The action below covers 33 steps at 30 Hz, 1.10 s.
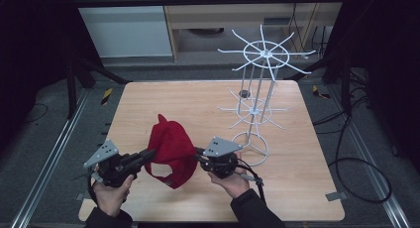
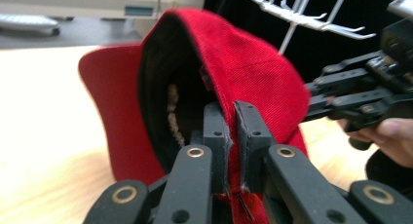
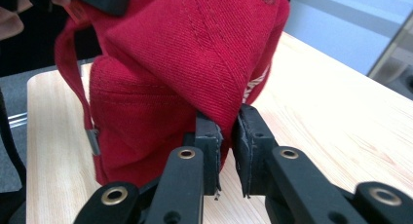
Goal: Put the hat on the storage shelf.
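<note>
The cap (image 1: 171,149) is hanging above the near middle of the table (image 1: 148,96), pinched between the left gripper (image 1: 147,155) at its left edge and the right gripper (image 1: 199,154) at its right, while the wire rack (image 1: 258,96) is standing behind and right.

A light wooden desk (image 1: 297,188) with rounded corners sits on a grey floor (image 1: 44,139). A white wire rack (image 1: 257,89) stands upright on the right half of the desk. The rack has a ring base, a vertical post, and two tiers of radiating prongs; the upper tier is wider than the lower. Aluminium rails (image 1: 49,163) run along the floor at both sides of the desk. Black cables (image 1: 356,163) lie coiled on the floor at right. Yellow-black tape marks (image 1: 106,95) are fixed to the floor near the far desk corners. A pale cabinet (image 1: 129,25) stands beyond the desk.
</note>
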Available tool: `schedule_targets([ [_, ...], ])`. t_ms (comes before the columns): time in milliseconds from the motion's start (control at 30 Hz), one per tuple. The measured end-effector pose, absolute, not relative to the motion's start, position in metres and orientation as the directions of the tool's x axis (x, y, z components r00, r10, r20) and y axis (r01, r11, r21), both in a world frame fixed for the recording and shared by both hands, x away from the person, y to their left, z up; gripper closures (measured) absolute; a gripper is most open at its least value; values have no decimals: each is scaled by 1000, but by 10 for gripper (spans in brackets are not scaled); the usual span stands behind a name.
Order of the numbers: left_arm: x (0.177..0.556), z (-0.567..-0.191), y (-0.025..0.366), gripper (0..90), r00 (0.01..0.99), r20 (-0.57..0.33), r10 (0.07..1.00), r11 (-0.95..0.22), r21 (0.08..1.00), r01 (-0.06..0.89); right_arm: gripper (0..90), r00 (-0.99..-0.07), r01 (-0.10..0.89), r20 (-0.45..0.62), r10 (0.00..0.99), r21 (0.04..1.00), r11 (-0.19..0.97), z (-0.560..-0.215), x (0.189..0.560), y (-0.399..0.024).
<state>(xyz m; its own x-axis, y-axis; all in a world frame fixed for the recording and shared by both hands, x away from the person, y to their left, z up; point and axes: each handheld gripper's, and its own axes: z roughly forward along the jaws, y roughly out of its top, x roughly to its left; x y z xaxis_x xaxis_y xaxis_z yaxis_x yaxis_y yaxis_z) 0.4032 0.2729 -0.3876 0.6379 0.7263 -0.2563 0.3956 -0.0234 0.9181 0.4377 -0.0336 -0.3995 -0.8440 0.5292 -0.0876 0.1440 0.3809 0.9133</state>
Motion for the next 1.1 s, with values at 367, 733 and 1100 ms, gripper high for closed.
schedule_targets([
  [367, 401, -413, 306, 842, 552, -327, 767, 56, 891, 450, 811, -886, 130, -98, 452, 885, 447, -413, 437, 2],
  [733, 401, -414, 274, 841, 609, -270, 745, -28, 900, 434, 813, -843, 80, -165, 512, 903, 423, -376, 439, -16],
  [1100, 404, -426, 283, 837, 524, -213, 824, -66, 884, 463, 808, -876, 103, -137, 462, 883, 458, -383, 437, -3],
])
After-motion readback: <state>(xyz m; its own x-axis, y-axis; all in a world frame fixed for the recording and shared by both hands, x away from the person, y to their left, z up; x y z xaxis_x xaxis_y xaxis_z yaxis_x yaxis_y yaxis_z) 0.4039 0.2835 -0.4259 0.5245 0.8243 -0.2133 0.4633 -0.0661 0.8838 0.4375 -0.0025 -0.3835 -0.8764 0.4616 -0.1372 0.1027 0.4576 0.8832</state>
